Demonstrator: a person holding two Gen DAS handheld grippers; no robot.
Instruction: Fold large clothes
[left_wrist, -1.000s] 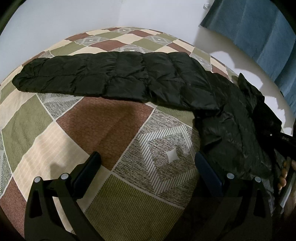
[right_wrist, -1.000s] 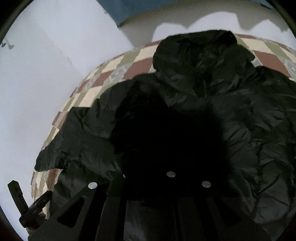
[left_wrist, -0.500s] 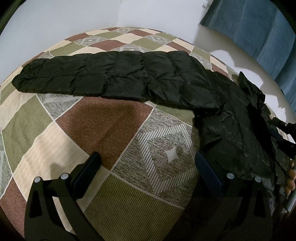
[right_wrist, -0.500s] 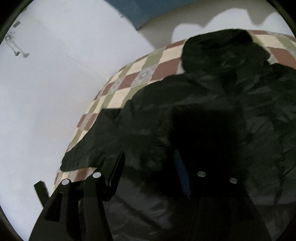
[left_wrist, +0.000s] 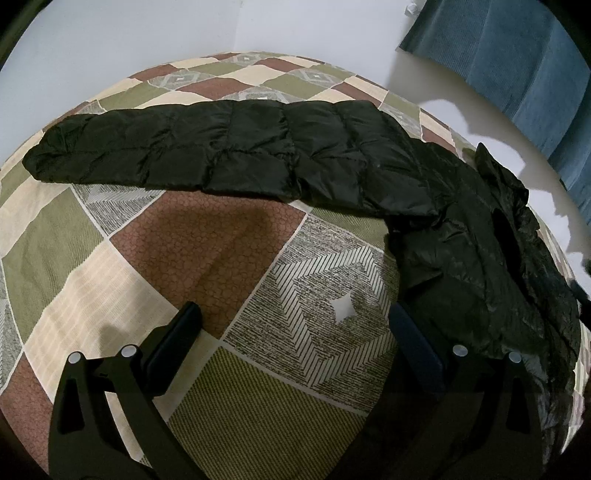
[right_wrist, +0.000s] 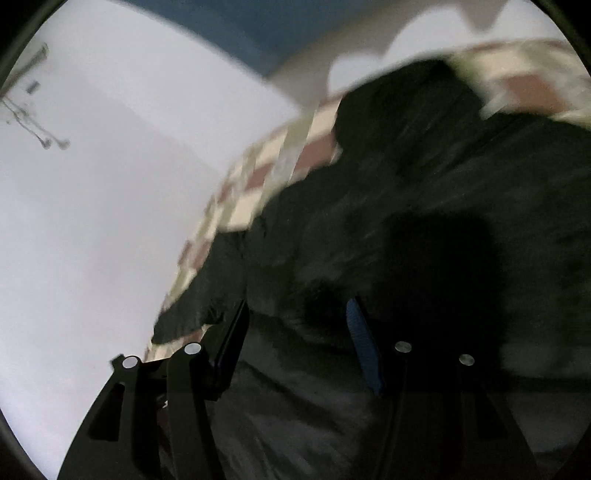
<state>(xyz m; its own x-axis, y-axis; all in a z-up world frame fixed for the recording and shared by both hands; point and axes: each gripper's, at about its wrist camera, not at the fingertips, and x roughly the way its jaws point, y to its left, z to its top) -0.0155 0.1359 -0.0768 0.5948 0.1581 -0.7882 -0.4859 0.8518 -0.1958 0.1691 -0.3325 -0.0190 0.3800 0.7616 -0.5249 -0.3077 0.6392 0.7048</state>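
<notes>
Left gripper (left_wrist: 291, 325): spread wide, nothing between the fingers, above the patchwork bedspread (left_wrist: 192, 243).
Right gripper (right_wrist: 295, 317): jaws opening, nothing pinched, above the jacket body; view blurred.
Black puffer jacket (left_wrist: 461, 236): lies on the bedspread, one sleeve (left_wrist: 221, 151) stretched out flat to the left.
Beyond: white wall, blue curtain (left_wrist: 517, 55).

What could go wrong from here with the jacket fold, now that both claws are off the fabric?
1. The long sleeve lies stretched flat across the patchwork bedspread, while the jacket body is bunched and wrinkled; folding now could lock in those creases.
2. The right claw is opening with nothing pinched, hovering over slick dark fabric; a shallow regrasp may slip.
3. The left claw hangs open over bare bedspread, and may pinch the cover instead.
</notes>
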